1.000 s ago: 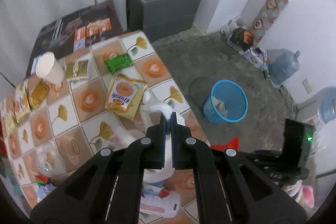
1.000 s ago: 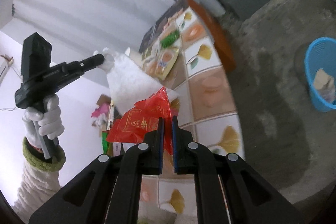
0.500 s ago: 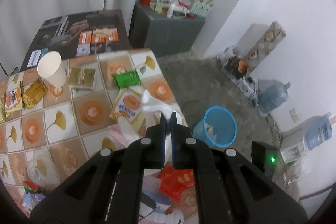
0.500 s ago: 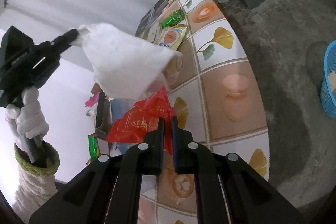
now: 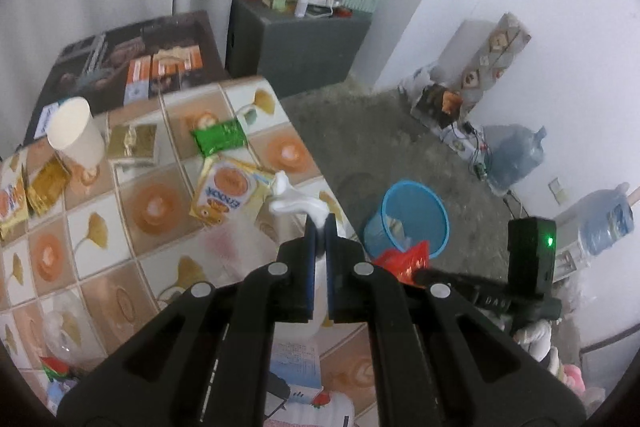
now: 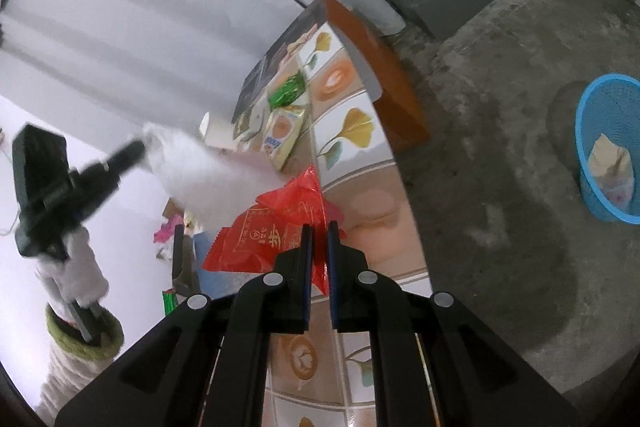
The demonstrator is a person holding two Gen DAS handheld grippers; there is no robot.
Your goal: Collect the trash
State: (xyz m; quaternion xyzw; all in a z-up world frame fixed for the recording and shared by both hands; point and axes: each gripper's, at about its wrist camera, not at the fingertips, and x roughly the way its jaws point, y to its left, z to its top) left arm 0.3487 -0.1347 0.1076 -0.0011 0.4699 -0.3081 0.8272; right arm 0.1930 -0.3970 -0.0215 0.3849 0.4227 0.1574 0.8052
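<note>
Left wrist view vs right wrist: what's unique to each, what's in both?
Left wrist only: white paper cup, gold foil packets, two large water jugs. Right wrist only: gloved left hand and the full spread of the white tissue held by the left gripper. Both: blue mesh bin, green snack packet, red plastic wrapper in the right gripper, tiled table.

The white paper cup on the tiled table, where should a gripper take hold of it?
The white paper cup stands upright with its open mouth up, wrappers close beside it. Come from above and pinch one side of the rim, one finger inside and one outside; its tapered wall would probably slip in a side grasp.
</note>
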